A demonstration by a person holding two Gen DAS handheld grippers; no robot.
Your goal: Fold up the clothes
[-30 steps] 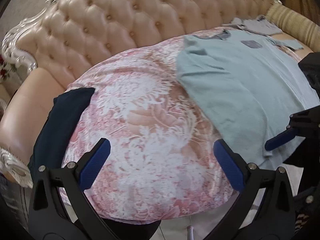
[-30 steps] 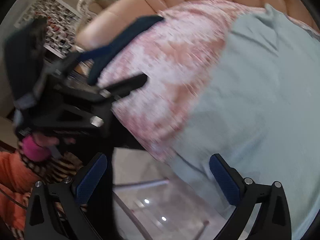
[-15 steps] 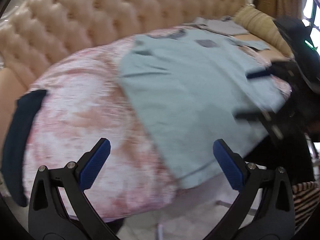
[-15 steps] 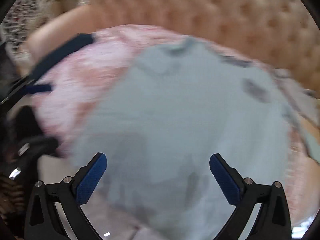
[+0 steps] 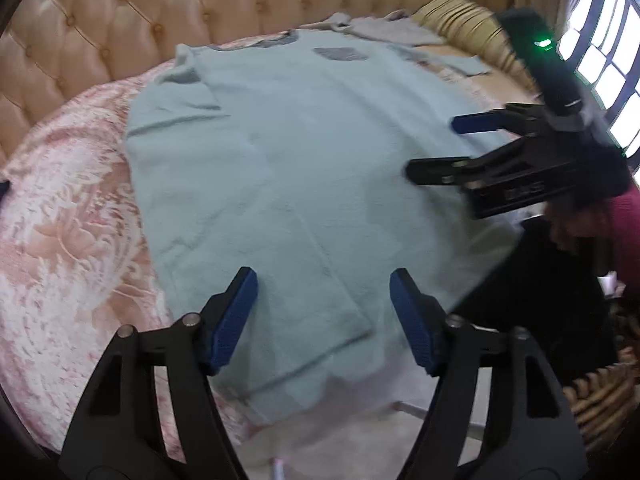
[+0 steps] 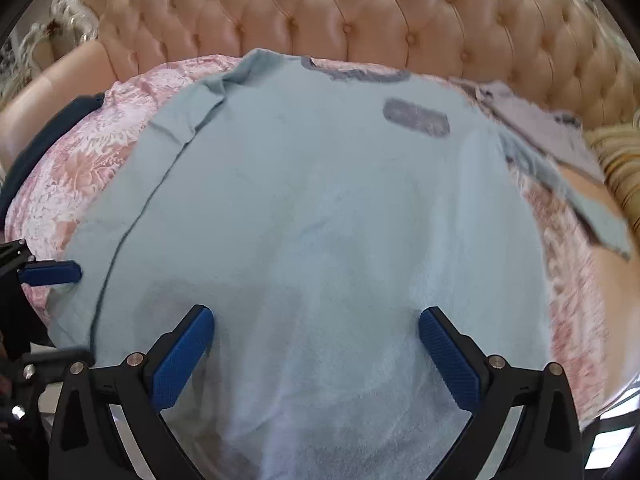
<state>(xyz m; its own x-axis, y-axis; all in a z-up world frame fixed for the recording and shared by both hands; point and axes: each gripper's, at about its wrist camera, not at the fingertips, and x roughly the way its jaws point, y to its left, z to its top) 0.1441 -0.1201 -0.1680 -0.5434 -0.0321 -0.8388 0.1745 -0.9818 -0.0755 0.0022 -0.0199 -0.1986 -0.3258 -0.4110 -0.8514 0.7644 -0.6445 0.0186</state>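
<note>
Shirt (image 5: 288, 168), pale blue, lies flat on pink floral cover (image 5: 68, 240) of tufted sofa (image 5: 120, 12); collar twd backrest, hem twd cameras. L gripper (image 5: 324, 312) over hem, jaws closing, cloth below but pads not pressing it. R gripper (image 6: 316, 356) jaws spread wide above shirt's lower part, nothing pinched. Grey garment (image 6: 532, 128) beside shirt's far sleeve.
</note>
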